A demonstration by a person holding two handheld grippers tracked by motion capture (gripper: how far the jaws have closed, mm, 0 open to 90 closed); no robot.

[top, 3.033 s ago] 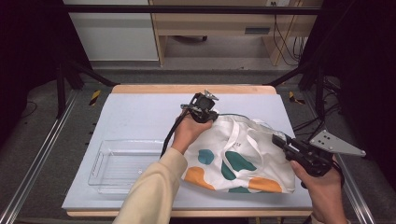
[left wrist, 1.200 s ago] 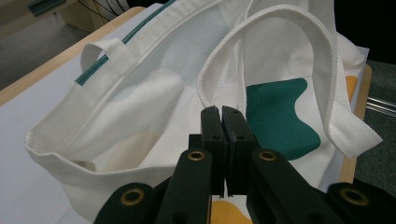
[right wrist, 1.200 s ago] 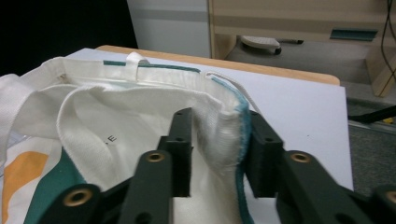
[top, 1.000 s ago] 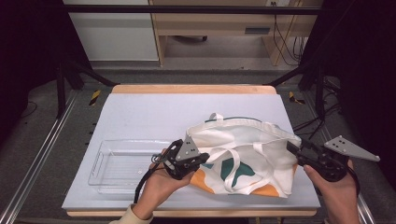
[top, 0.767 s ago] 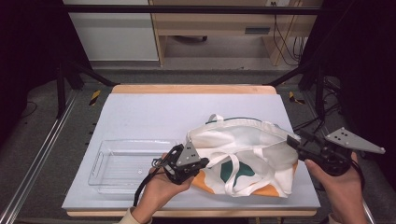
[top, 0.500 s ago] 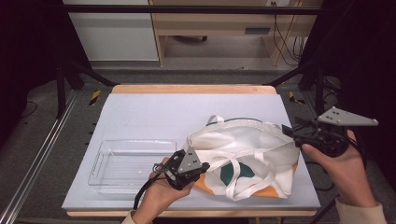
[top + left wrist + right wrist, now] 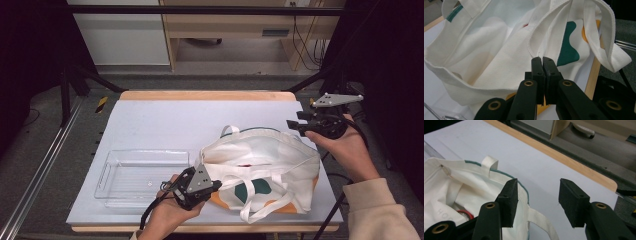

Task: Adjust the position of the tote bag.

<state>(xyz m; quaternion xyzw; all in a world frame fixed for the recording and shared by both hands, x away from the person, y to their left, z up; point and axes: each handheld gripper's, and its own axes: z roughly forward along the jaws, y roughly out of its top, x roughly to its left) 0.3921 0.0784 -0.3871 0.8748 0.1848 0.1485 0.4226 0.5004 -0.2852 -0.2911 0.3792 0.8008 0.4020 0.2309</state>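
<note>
High view: tote bag pinched at near left, right jaws spread

Left hand-held gripper (image 7: 216,185) sits at the near edge of the counter (image 7: 165,120), jaws pressed together on the hem of the white tote bag (image 7: 270,160). Left gripper view confirms it: the cloth edge is nipped between the pads. The bag lies on the right half of the counter, mouth open, with a red item (image 7: 464,214) inside. Clear tray (image 7: 142,172) lies just left of the bag. Right hand-held gripper (image 7: 295,125) hovers at the bag's far right corner; its jaws have just been closing but stand apart, nothing between them.
</note>
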